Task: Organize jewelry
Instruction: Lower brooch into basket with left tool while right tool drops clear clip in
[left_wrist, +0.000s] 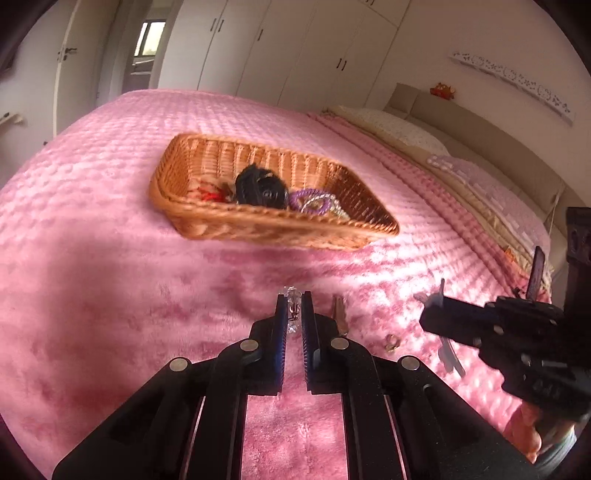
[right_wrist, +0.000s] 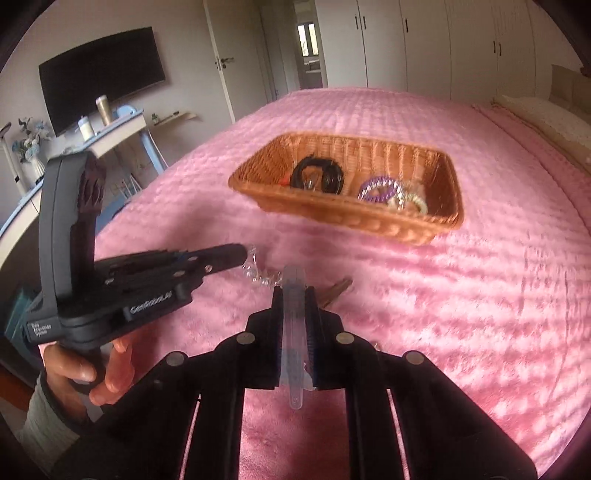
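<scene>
— Left tool (left_wrist: 294, 308)?
— Pinched shut on something small and clear, angled down.
— Right tool (right_wrist: 294, 295)?
— Clamped on a clear strip, also angled down. Bare hand (right_wrist: 92, 369) wrapped around the left handle.

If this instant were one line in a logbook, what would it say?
left gripper: shut on clear bead piece | right gripper: shut on clear hair clip | wicker basket: ahead on pink blanket
</scene>
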